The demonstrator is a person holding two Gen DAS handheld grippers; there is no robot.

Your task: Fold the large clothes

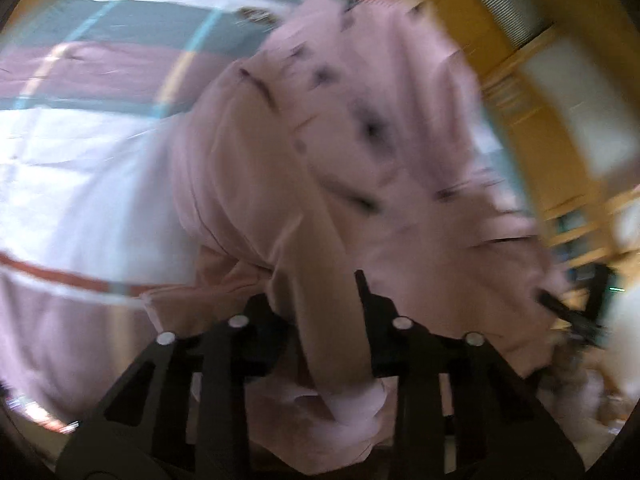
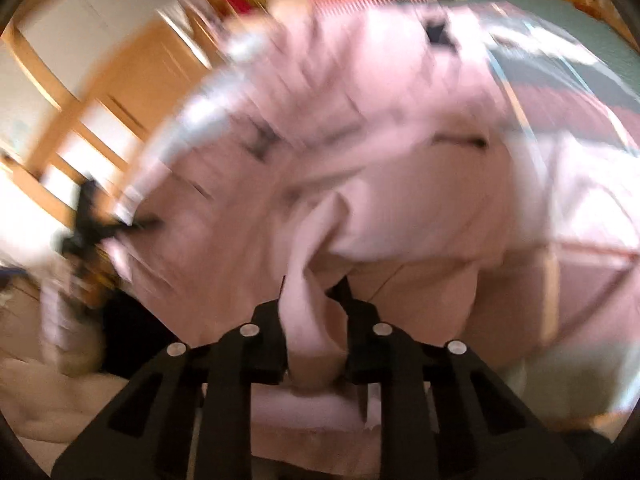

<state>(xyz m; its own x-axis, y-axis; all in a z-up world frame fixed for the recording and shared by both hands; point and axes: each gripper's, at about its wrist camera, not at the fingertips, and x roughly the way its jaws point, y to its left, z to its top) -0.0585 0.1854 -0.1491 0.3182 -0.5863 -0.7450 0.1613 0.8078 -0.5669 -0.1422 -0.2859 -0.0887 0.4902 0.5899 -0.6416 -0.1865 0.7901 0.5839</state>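
Note:
A large pale pink garment (image 1: 340, 152) with small dark marks hangs bunched over a bed; both views are motion-blurred. My left gripper (image 1: 320, 312) is shut on a fold of the pink garment, cloth pinched between its black fingers (image 1: 372, 304). My right gripper (image 2: 314, 312) is shut on another twisted fold of the same garment (image 2: 360, 160). The right gripper shows at the right edge of the left wrist view (image 1: 568, 312), and the left gripper at the left of the right wrist view (image 2: 92, 224), each holding the cloth's edge.
The bed has a striped cover (image 1: 80, 80) in pink, white, teal and dark bands, also seen in the right wrist view (image 2: 580, 140). Wooden cupboards (image 2: 120, 60) stand beyond the bed. A cream cloth (image 2: 60, 408) lies low left.

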